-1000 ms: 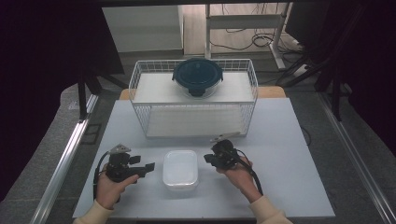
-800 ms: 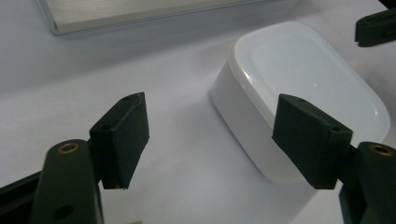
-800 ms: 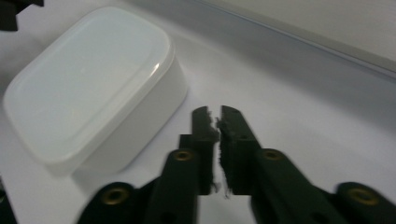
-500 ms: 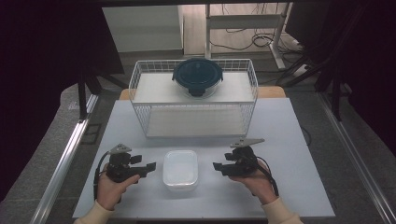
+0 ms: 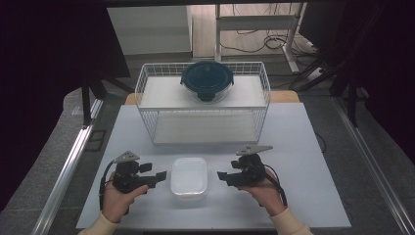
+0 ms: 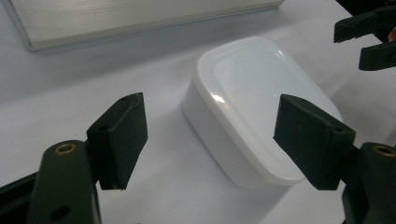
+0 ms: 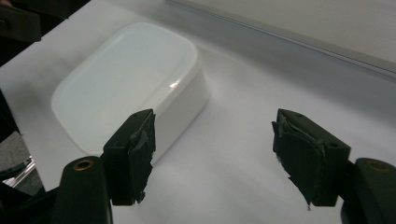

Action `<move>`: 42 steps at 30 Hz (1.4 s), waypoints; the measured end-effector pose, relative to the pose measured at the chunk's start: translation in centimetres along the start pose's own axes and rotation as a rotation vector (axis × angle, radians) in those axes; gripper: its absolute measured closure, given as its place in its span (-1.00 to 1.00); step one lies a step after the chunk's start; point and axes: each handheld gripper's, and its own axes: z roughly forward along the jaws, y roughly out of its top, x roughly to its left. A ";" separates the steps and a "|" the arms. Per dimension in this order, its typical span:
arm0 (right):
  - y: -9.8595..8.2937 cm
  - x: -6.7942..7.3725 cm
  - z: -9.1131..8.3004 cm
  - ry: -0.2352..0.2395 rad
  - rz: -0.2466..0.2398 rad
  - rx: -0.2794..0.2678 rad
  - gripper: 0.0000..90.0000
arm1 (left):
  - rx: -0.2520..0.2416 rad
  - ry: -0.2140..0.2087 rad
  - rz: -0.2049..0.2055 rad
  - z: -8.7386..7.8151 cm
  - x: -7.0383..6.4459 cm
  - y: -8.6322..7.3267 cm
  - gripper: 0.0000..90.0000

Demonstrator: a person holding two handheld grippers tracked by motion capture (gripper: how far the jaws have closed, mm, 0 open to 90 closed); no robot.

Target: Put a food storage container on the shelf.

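Observation:
A white rounded-rectangular lidded box (image 5: 189,177) lies on the white table between my two grippers. My left gripper (image 5: 160,176) stands open just left of the box, jaws pointing at it. In the left gripper view the box (image 6: 252,93) lies ahead of the wide-apart jaws (image 6: 212,137), nothing between them. My right gripper (image 5: 222,176) stands open just right of the box, a small gap away. In the right gripper view the box (image 7: 126,79) lies ahead and to the left of the spread jaws (image 7: 215,156).
A white wire basket (image 5: 202,108) stands at the back of the table (image 5: 303,147), with a dark round lidded container (image 5: 207,80) on top of it. The other hand's gripper (image 6: 369,39) shows beyond the box. Bare table surface lies on both sides.
My right gripper has drawn back a little to the right and toward the front edge, away from the box, and its grey plate has turned up. The left gripper and box stay put.

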 end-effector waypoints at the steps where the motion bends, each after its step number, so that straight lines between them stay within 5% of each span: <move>1: 0.0 0.2 0.0 0.007 0.001 -0.003 -0.31 | -0.001 -0.007 -0.002 0.0 -0.1 0.0 -0.43; 6: 0.3 1.1 0.5 0.028 0.015 -0.008 -0.27 | -0.004 -0.045 -0.032 0.0 -0.3 0.2 -0.43; 12: 0.8 2.2 1.4 0.072 0.013 0.004 -0.20 | 0.008 -0.059 -0.022 0.7 -1.1 0.6 -0.41; 19: 0.9 2.5 2.8 0.097 0.039 0.021 -0.17 | 0.031 -0.164 -0.153 1.4 0.1 0.4 -0.35; 28: 0.7 2.0 4.0 0.131 0.143 0.038 -0.15 | 0.064 -0.206 -0.248 2.7 1.1 -0.1 -0.30; 42: 0.4 1.2 5.3 0.173 0.254 0.065 -0.03 | 0.103 -0.340 -0.385 4.4 2.6 -1.1 -0.01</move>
